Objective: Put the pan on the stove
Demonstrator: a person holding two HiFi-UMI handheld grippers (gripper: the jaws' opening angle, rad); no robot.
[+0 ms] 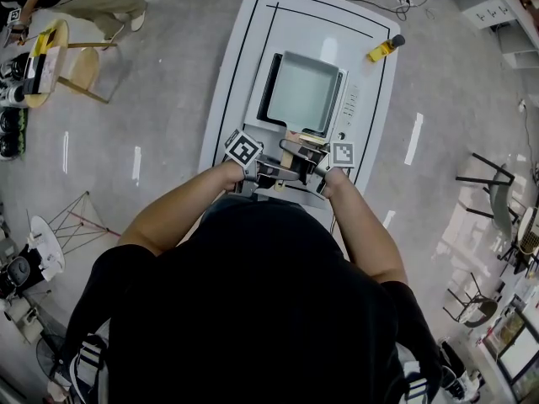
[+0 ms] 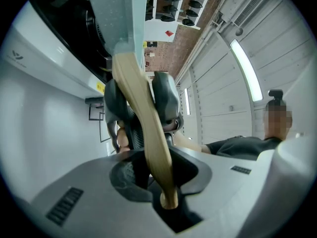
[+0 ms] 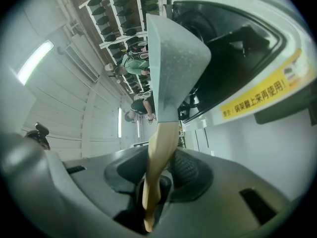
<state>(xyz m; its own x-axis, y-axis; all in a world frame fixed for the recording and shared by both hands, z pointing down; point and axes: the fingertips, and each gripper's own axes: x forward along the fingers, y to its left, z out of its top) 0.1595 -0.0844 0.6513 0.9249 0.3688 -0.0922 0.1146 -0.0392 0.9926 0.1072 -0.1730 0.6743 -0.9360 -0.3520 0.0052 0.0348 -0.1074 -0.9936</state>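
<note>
You hold the left gripper and the right gripper side by side at the near edge of the white table, both pointing level toward each other across the pan's wooden handle.

Left gripper: the jaws are drawn in narrow and clamp the wooden handle, which runs up between them in the left gripper view.

Right gripper: the jaws are closed on the same handle a little wider; the right gripper view shows the wood passing between its pads.

The square grey pan is positioned over the stove, which stands mid-table toward the near edge. The pan sits offset to the right, leaving a strip of the black cooktop exposed on the left. I cannot tell whether the pan's base touches the cooktop or hangs just above it.

A yellow object lies near the table's far right corner, well apart from the stove.
</note>
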